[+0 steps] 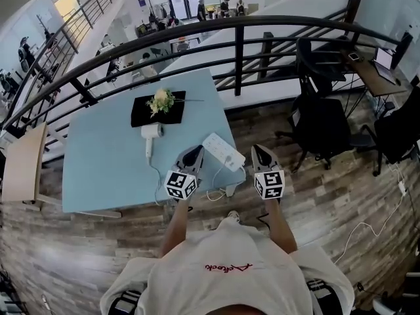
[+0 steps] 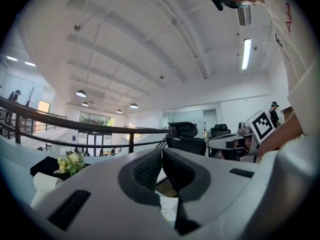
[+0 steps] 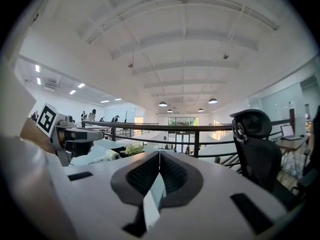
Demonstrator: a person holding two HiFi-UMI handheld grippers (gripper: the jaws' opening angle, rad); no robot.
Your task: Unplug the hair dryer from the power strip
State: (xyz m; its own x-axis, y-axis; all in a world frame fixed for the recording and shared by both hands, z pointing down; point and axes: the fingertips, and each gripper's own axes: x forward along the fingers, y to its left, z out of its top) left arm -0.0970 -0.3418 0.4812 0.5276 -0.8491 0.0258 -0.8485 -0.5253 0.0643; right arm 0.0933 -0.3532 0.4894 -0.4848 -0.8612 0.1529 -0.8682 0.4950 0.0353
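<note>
Far left on the pale blue table (image 1: 98, 156): a black mat (image 1: 141, 112) with a small bunch of flowers (image 1: 161, 100), set at the back edge, probably just decoration and clear of the work.

Just in front of the mat lies the white hair dryer (image 1: 151, 135), on its side with the handle toward the person. Its cord (image 1: 157, 176) trails to the near edge of the table.

The left gripper (image 1: 195, 151) is held level over the near edge, jaws clenched on nothing, with only the table and a bit of white showing below them. It points between the dryer and the power strip (image 1: 223, 151), looking like an approach and not yet a grasp.

The power strip lies diagonally near the table's front right corner, between the two grippers. I cannot tell which socket holds the plug, since the left gripper covers that end. Judged from that, the unplugging is not yet done.

The right gripper (image 1: 258, 151) is just right of the strip, tipped slightly down. Its jaws are also clenched and empty, probably placed to pin the strip while the other pulls.

Right of the table are black office chairs (image 1: 321, 126) and a desk (image 1: 374, 74), not involved.

Writing: there is red script on the white shirt (image 1: 226, 266), too small to read. The gripper cubes carry only black-and-white square markers. No brand is legible on the dryer or the strip.
</note>
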